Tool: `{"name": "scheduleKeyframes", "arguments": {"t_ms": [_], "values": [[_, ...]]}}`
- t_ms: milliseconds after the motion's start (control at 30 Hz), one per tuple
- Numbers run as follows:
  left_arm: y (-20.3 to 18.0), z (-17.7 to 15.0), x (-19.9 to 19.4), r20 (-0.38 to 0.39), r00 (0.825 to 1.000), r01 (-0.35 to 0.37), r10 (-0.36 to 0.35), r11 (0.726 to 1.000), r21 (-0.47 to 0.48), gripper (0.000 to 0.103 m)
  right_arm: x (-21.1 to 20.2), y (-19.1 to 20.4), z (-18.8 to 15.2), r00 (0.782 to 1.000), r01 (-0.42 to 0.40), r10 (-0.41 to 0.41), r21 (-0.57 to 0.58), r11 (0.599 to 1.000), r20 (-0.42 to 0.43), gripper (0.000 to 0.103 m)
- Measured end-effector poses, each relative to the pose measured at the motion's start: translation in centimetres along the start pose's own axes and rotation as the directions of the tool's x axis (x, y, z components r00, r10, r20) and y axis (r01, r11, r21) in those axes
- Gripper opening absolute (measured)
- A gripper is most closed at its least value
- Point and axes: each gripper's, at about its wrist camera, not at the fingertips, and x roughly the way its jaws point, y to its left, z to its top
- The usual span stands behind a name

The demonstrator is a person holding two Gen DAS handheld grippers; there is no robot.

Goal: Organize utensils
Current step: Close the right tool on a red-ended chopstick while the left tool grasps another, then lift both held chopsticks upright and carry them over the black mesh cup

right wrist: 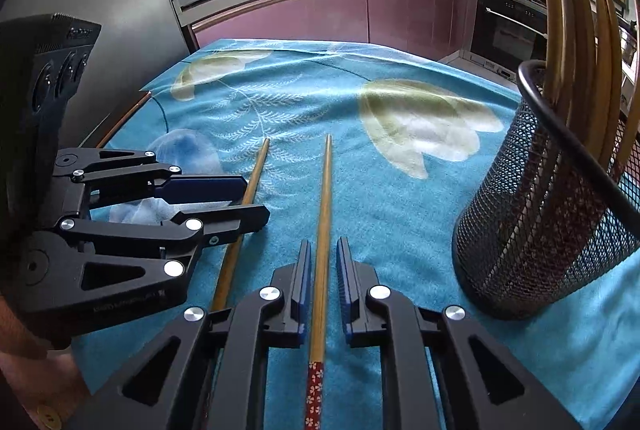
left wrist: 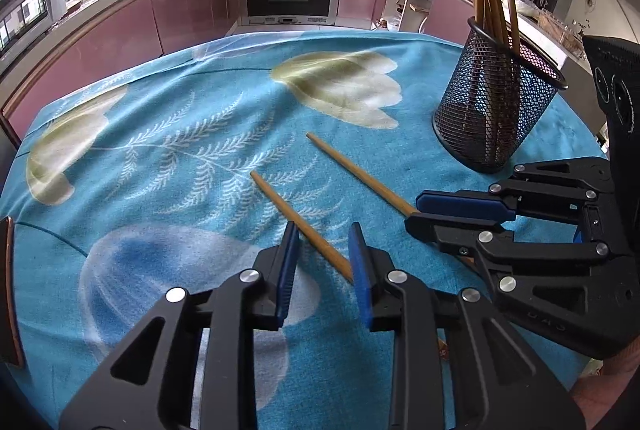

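Both grippers hang low over two chopsticks on the blue tablecloth (left wrist: 168, 157). Left gripper (left wrist: 324, 250) straddles one chopstick (left wrist: 300, 222), jaws apart; right gripper (right wrist: 323, 262) straddles the other chopstick (right wrist: 323, 213), unclamped. Mesh holder (right wrist: 532, 230) with more chopsticks stands just right.

Two wooden chopsticks (right wrist: 325, 213) (right wrist: 244, 213) lie side by side on the cloth; more stand in the mesh holder (right wrist: 536, 230).

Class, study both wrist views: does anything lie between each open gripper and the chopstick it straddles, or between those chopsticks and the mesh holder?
Nothing visible does. The left gripper straddles one chopstick; the right gripper straddles the other chopstick. Only bare tablecloth lies between them and the mesh holder.
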Motion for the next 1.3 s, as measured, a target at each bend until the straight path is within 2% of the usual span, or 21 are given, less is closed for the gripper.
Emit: {"name": "scheduleKeyframes", "arguments": {"t_ms": [100,267,600,833,900,1100,1300], "values": [[-0.2,0.1,0.0,0.001,1.000,0.015,-0.015,1.000,0.011,0.017,-0.4,-0.6,-0.3,1.000,-0.010,0.010,0.034,0.999,0.007,0.006],[-0.3,0.0,0.0,0.000,1.000,0.029,-0.029,0.999,0.012,0.014,-1.1,-1.1,-1.1,1.000,-0.021,0.020,0.062,0.998,0.014,0.006],[-0.5,-0.2,-0.3,-0.020,1.000,-0.013,0.013,1.000,0.025,0.022,-1.0,-0.9,-1.0,1.000,-0.006,0.006,0.038,0.999,-0.008,0.006],[-0.8,-0.2,-0.1,-0.017,0.999,-0.031,0.032,0.999,0.029,0.022,-0.6,-0.2,-0.9,1.000,0.026,-0.026,-0.005,1.000,0.000,0.009],[-1.0,-0.2,-0.2,-0.013,0.999,-0.046,0.047,0.999,0.019,0.016,-0.6,-0.3,-0.8,1.000,0.020,-0.020,0.003,1.000,-0.001,0.009],[-1.1,-0.2,-0.2,-0.011,0.998,-0.057,0.057,0.998,-0.015,0.008,-1.0,-0.6,-0.9,1.000,0.008,-0.008,0.019,1.000,0.006,0.006],[-1.2,-0.3,-0.5,-0.009,0.999,-0.054,0.054,0.998,-0.032,0.007,-2.6,-0.9,-1.1,0.999,-0.016,0.015,0.036,0.999,0.039,0.006]]}}
